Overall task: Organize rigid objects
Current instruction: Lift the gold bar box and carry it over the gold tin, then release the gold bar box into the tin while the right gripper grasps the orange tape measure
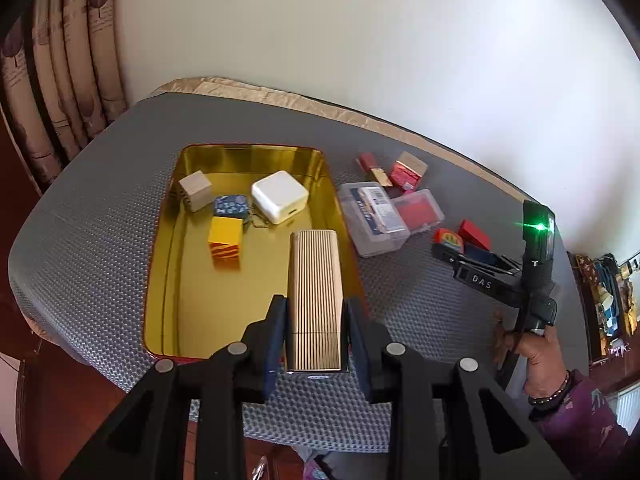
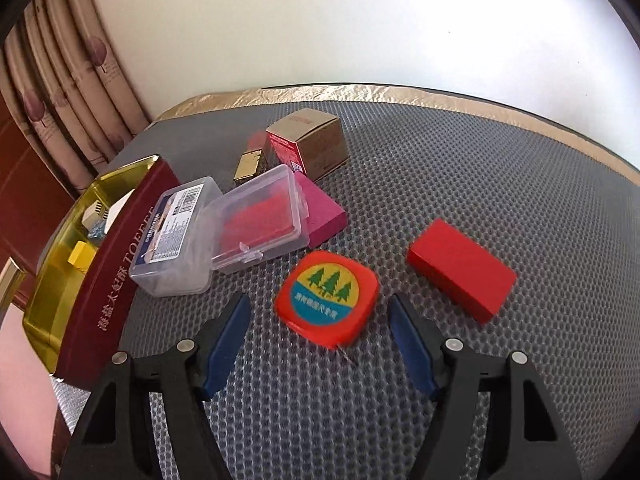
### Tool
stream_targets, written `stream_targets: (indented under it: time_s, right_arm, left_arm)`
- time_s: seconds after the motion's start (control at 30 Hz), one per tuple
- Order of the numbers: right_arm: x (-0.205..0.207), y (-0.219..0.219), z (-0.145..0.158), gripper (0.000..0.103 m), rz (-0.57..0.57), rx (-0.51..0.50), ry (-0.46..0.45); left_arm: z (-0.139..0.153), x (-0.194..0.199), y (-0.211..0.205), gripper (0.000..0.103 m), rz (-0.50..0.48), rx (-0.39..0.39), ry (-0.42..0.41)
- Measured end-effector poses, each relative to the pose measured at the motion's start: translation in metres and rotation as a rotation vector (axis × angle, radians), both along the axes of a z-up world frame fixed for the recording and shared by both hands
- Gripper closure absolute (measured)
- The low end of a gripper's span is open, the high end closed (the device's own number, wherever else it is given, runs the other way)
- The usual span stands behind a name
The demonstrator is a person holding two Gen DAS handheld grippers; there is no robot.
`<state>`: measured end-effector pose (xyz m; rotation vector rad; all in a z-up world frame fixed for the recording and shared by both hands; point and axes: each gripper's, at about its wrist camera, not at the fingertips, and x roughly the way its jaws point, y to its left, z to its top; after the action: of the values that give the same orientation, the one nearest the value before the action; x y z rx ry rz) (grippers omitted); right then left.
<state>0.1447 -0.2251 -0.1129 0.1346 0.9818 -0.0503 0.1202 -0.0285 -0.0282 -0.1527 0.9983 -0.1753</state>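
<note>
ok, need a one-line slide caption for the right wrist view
Open right claw straddles a rounded orange tape measure on grey honeycomb matting, red rectangular block alongside.

Tin (image 2: pixel 120 264): far end cut off by left frame edge; contents mostly hidden behind its wall. Pink block (image 2: pixel 324 212): partly covered by clear case (image 2: pixel 260 220). Case label print: too small to read. Red block (image 2: pixel 460 272): edges blurred.

blocks (image 1: pixel 225 242) in tin (image 1: pixel 160 264)
</note>
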Motion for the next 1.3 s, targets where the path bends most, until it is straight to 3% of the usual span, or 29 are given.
stream_targets:
  time_s: [0.1,0.17,0.37,0.67,0.77,0.9,1.03,1.17,1.3]
  right_arm:
    - [0.007,0.003,-0.002,0.040,-0.004,-0.013,0.004]
    - [0.011,0.006,-0.004,0.051,-0.001,-0.032,0.009]
    - [0.011,0.011,-0.006,0.052,0.015,-0.057,-0.001]
    - [-0.004,0.002,-0.003,0.052,0.005,-0.020,-0.010]
    - [-0.008,-0.002,-0.003,0.052,0.004,-0.018,-0.010]
    - [-0.013,-0.006,0.000,0.052,-0.001,-0.011,-0.012]
    - [-0.025,-0.013,0.007,0.052,-0.020,0.003,-0.017]
    - [-0.041,-0.013,0.026,0.052,-0.032,0.017,-0.048]
    - [-0.050,0.002,0.053,0.052,0.005,0.051,-0.089]
  left_arm:
    - [-0.005,0.005,0.006,0.073,0.014,0.004,0.006]
    - [-0.008,0.009,0.009,0.073,0.018,0.013,0.012]
    - [-0.022,0.035,0.009,0.073,-0.006,0.061,0.023]
    - [-0.055,0.089,-0.009,0.072,-0.063,0.120,0.048]
    - [-0.052,0.093,-0.010,0.072,-0.048,0.135,0.040]
    - [-0.028,0.071,0.000,0.069,0.022,0.123,-0.019]
    - [-0.003,0.027,0.020,0.063,0.156,0.199,-0.094]
    - [-0.003,-0.021,0.038,0.062,0.294,0.253,-0.088]
    - [-0.015,-0.059,0.052,0.061,0.353,0.281,-0.050]
